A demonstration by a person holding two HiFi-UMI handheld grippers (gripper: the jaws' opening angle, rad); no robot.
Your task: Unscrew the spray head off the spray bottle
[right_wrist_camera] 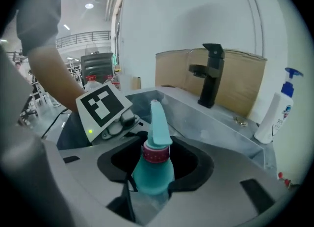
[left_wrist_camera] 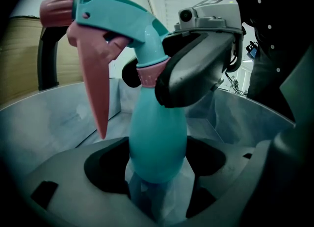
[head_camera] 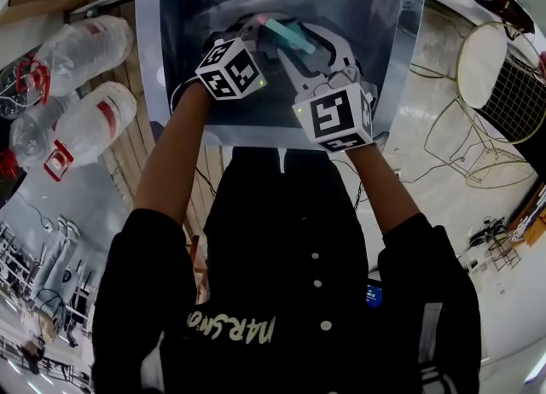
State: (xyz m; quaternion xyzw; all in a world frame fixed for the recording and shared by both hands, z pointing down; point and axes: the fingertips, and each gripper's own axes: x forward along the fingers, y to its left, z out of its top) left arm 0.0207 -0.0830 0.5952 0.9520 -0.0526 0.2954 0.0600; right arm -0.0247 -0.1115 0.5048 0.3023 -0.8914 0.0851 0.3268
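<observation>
Two hand-held grippers and one spray bottle, over a steel sink [right_wrist_camera: 216, 123].

Left gripper [left_wrist_camera: 158, 191]: jaws clamped on the lower body of the teal spray bottle [left_wrist_camera: 157, 137], holding it over the basin.

Right gripper [right_wrist_camera: 149, 187]: jaws closed round the bottle's neck, pads against the pink collar [left_wrist_camera: 147, 73] at the foot of the spray head [left_wrist_camera: 117, 19].

Spray head: teal shell, pink nozzle [left_wrist_camera: 56, 10], long pink trigger [left_wrist_camera: 93, 83] hanging down; seated on the bottle.

Surroundings: black tap [right_wrist_camera: 211, 73] at the sink's back edge. White pump bottle [right_wrist_camera: 277, 108] with blue top on the ledge to its right. Clear plastic bottles [head_camera: 94, 119] with red labels lying left of the sink in the head view.
</observation>
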